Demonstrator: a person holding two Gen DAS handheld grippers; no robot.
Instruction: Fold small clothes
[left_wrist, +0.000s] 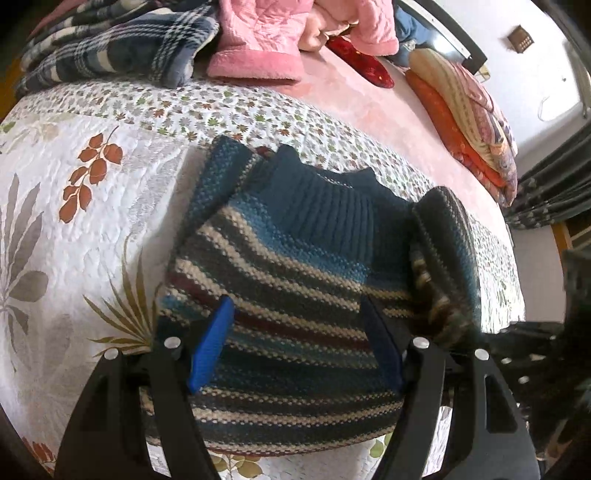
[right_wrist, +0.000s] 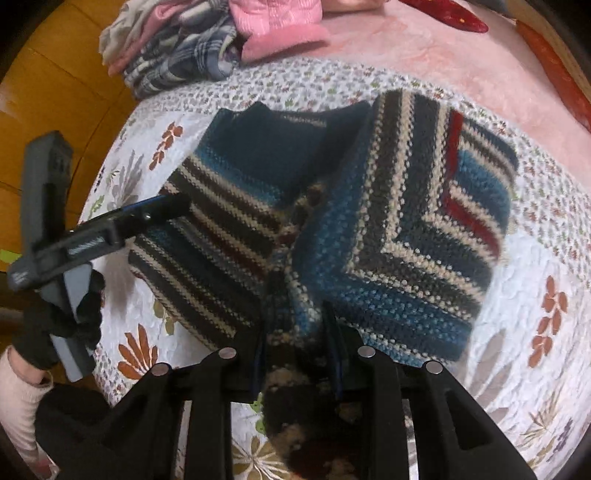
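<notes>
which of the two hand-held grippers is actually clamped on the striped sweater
The right hand-held gripper: its fingers pinch a bunched fold of the striped sweater. The left hand-held gripper is wide open above the sweater's body.

Bare floral quilt (left_wrist: 74, 229) is lying open left of the striped sweater (left_wrist: 295, 266), while piled clothes (left_wrist: 122, 40) are crowding the far edge.

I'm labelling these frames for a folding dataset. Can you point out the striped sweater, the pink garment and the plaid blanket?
striped sweater (left_wrist: 295, 280): left wrist view, on its striped front.
pink garment (left_wrist: 258, 44): left wrist view, on its quilted upper part.
plaid blanket (left_wrist: 122, 48): left wrist view, on its top fold.
</notes>
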